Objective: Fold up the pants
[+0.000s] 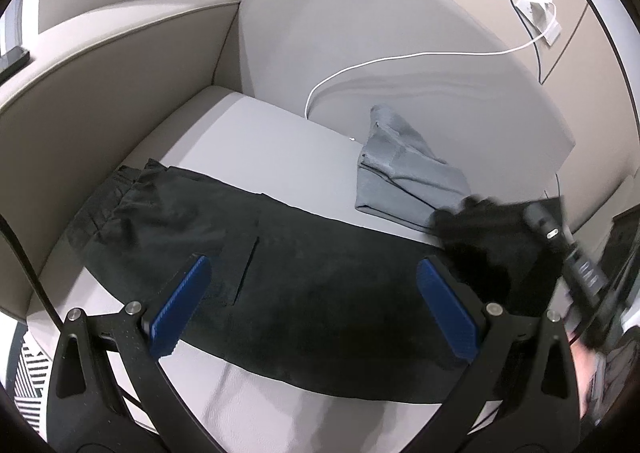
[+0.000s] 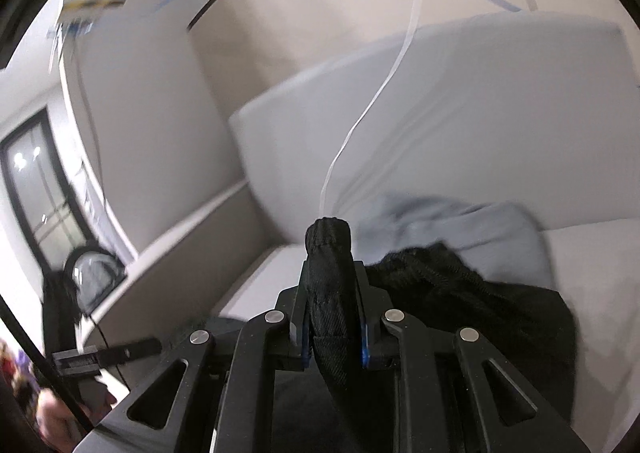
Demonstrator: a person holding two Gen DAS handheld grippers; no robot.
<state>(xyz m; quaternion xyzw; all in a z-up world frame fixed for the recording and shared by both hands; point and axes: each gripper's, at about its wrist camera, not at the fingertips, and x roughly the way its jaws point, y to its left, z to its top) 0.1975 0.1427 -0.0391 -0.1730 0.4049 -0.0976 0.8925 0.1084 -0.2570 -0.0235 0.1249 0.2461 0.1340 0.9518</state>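
Black pants (image 1: 280, 269) lie stretched across the grey sofa seat (image 1: 272, 141), waistband at the left. My left gripper (image 1: 312, 305) is open and empty, hovering above the middle of the pants. My right gripper (image 2: 332, 317) is shut on the leg end of the black pants (image 2: 328, 285), lifted off the seat; the rest of the cloth (image 2: 480, 313) hangs to its right. In the left wrist view the right gripper (image 1: 576, 265) is blurred at the far right, holding the raised pant end (image 1: 472, 225).
Folded grey pants (image 1: 404, 169) lie at the back of the seat, against the back cushion (image 1: 360, 33). A white cable (image 1: 400, 61) runs over the cushion. The beige sofa arm (image 1: 100, 93) borders the left side.
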